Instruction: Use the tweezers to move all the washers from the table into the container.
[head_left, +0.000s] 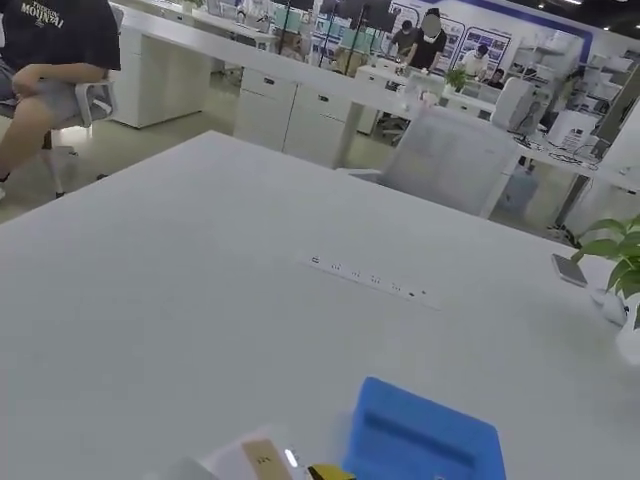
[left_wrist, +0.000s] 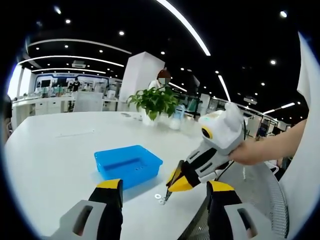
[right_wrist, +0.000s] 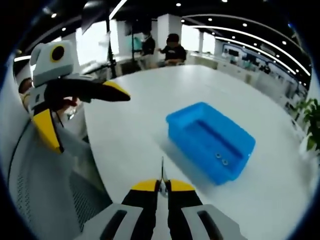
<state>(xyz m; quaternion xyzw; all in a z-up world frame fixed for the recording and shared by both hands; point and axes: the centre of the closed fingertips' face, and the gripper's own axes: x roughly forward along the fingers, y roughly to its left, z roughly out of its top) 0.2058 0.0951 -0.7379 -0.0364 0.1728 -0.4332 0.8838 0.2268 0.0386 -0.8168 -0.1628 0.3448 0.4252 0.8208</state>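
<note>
A blue container (head_left: 425, 435) stands on the white table (head_left: 200, 300) near its front edge. Two washers (right_wrist: 221, 159) lie inside the container (right_wrist: 210, 140). My right gripper (right_wrist: 160, 186) is shut on thin tweezers (right_wrist: 161, 175) that point toward the table. In the left gripper view the right gripper (left_wrist: 175, 182) comes in from the right, and the tweezers' tip (left_wrist: 165, 196) is down at two small washers (left_wrist: 160, 198) lying on the table just in front of the container (left_wrist: 128, 165). My left gripper (left_wrist: 165, 192) is open and holds nothing; it hovers off to the side (right_wrist: 85, 112).
A potted plant (left_wrist: 152, 102) and a phone (head_left: 570, 268) sit at the table's far side. A socket strip (head_left: 370, 280) lies in the middle. A mesh chair (left_wrist: 255, 200) is at the near table edge. People sit and stand at desks behind.
</note>
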